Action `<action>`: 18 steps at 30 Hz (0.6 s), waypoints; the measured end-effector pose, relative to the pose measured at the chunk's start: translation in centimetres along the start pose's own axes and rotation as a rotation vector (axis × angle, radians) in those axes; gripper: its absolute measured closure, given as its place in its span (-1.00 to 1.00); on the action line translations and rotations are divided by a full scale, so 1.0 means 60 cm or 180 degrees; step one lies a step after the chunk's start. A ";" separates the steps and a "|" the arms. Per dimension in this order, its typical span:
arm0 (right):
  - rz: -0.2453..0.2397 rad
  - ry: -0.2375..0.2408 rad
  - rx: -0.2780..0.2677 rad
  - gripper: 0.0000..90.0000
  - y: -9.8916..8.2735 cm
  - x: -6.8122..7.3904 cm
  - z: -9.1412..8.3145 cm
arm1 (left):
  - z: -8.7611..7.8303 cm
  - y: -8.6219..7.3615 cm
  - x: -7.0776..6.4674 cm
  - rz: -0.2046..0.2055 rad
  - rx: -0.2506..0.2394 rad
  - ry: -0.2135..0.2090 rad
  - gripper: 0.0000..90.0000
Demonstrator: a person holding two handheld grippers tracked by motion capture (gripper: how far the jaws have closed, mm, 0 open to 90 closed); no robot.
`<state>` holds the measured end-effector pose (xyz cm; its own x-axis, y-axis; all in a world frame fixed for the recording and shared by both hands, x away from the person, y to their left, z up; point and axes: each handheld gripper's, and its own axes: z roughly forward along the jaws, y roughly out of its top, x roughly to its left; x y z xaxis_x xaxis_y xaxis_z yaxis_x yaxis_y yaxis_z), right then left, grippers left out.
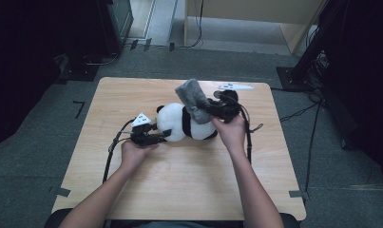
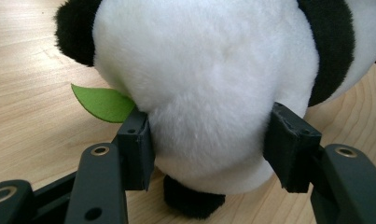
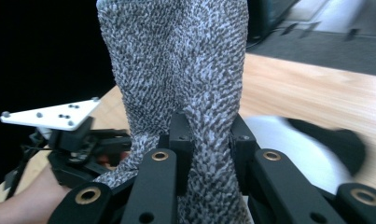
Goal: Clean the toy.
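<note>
A black-and-white panda plush [image 1: 186, 124] lies on the wooden table [image 1: 189, 185] at its middle. My left gripper [image 1: 161, 135] comes in from the left, and its jaws press into the plush's white fur [image 2: 209, 70]; a green felt leaf [image 2: 104, 102] sticks out beside the left pad. My right gripper [image 1: 209, 108] hovers over the plush's right half, shut on a grey speckled knit cloth [image 1: 193, 97] that stands up above it. In the right gripper view the pads pinch a fold of that knit cloth [image 3: 176, 65], with the panda [image 3: 311, 144] blurred behind at the right.
The person's forearms [image 1: 255, 190] reach in from the bottom edge. The left gripper's cable [image 1: 110, 152] trails back along the table's left side. Black stands and cables [image 1: 312, 61] crowd the floor at the right, and a dark cabinet [image 1: 113, 23] stands back left.
</note>
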<state>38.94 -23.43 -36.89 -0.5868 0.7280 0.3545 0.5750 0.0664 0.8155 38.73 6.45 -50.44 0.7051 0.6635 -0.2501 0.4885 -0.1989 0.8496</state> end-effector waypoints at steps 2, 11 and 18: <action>-0.0025 0.0076 0.0114 0.73 0.001 0.019 0.034 | 0.000 0.000 0.000 0.0004 -0.0005 0.0005 -0.09; -0.0052 0.0194 0.0376 0.73 -0.007 0.063 0.129 | 0.000 0.000 -0.001 0.0000 0.0000 0.0007 -0.09; -0.0096 0.0118 0.0628 0.71 -0.029 0.077 0.186 | -0.001 0.001 -0.004 -0.0024 0.0010 0.0036 -0.09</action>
<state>41.56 -12.58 -41.78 -0.6240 0.6982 0.3509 0.6553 0.2230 0.7217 38.56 6.34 -50.30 0.6956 0.6730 -0.2512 0.4953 -0.1960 0.8463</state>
